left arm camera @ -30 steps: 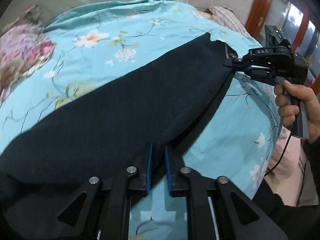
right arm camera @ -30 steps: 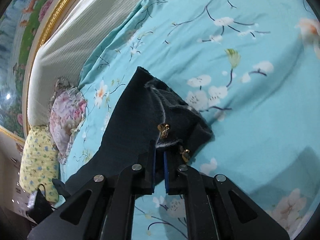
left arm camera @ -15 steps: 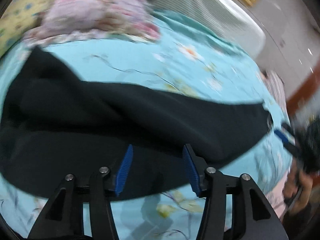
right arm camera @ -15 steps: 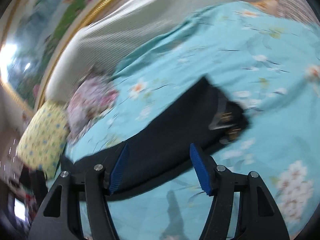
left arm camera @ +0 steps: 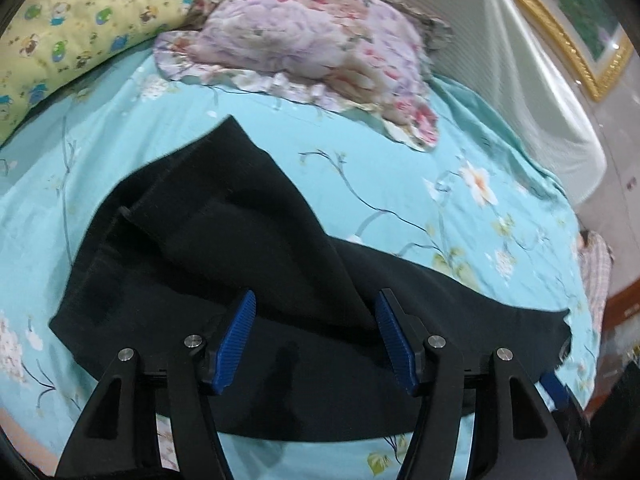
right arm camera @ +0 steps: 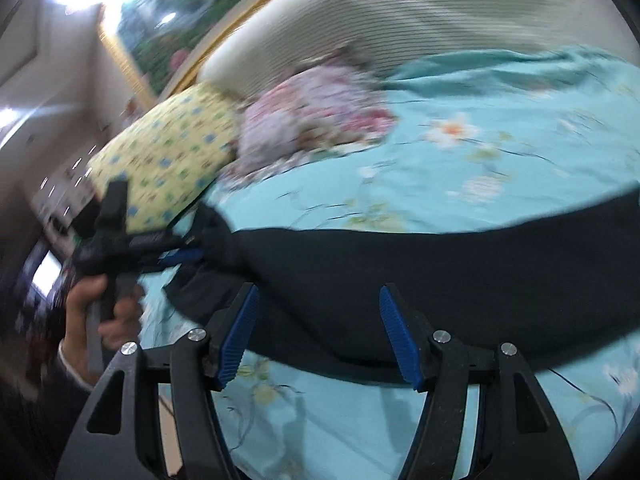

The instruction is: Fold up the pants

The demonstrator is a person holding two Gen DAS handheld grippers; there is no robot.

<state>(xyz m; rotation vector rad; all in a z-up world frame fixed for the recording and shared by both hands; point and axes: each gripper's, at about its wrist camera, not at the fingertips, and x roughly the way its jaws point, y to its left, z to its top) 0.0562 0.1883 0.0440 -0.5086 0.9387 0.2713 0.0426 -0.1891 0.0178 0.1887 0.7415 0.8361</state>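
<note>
Here, both tongs, left tongs (left arm camera: 316, 336) and right tongs (right arm camera: 318, 334), just spread, empty, over partly cut-off black pants (left arm camera: 208, 248)

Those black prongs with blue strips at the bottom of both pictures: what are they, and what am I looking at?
They are the fingers of two hand-held grippers; no robot, a person holds one in each hand. A camera on each looks along its fingers. One picture comes from the left hand-held gripper, the other from the right hand-held gripper. Both have just been opening and grip nothing. Dark pants lie on a turquoise flowered bedsheet, near a pink floral pillow and a yellow pillow. In the right view you see the person's hand holding the left one.
</note>
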